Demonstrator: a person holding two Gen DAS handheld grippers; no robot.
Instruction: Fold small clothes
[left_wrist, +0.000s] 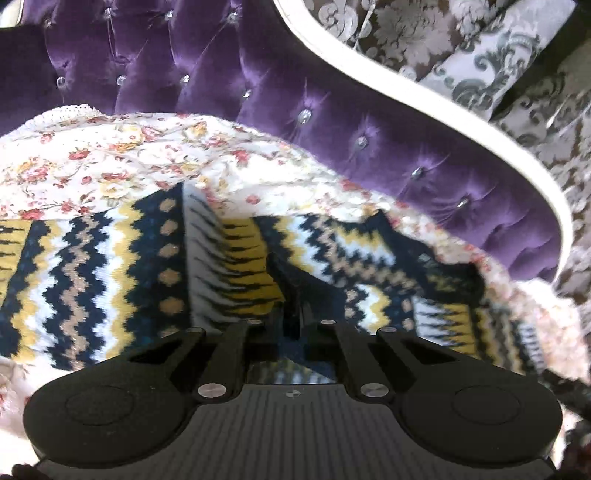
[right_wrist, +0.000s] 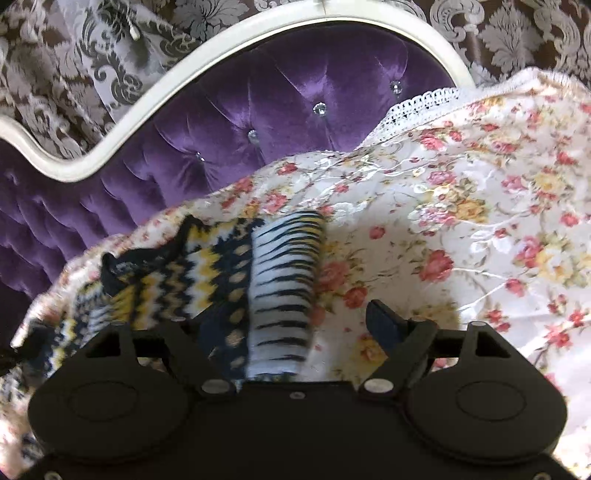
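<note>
A patterned knit sweater (left_wrist: 110, 266) in navy, mustard and white zigzags lies on a floral bedspread (left_wrist: 110, 162), one sleeve doubled over its body. The left gripper (left_wrist: 295, 317) is clamped tight on a raised fold of the knit at its middle. The right gripper (right_wrist: 291, 321) stands wide apart, its jaws pressing on nothing, a striped cuff (right_wrist: 284, 291) lying between them. Behind rises a tufted purple headboard (right_wrist: 295, 81) with a white frame.

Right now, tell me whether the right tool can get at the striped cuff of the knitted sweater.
Probably yes. The right tool stands open with the striped cuff of the knitted sweater already lying between its fingers, flat on the floral cover; nothing blocks it.
</note>
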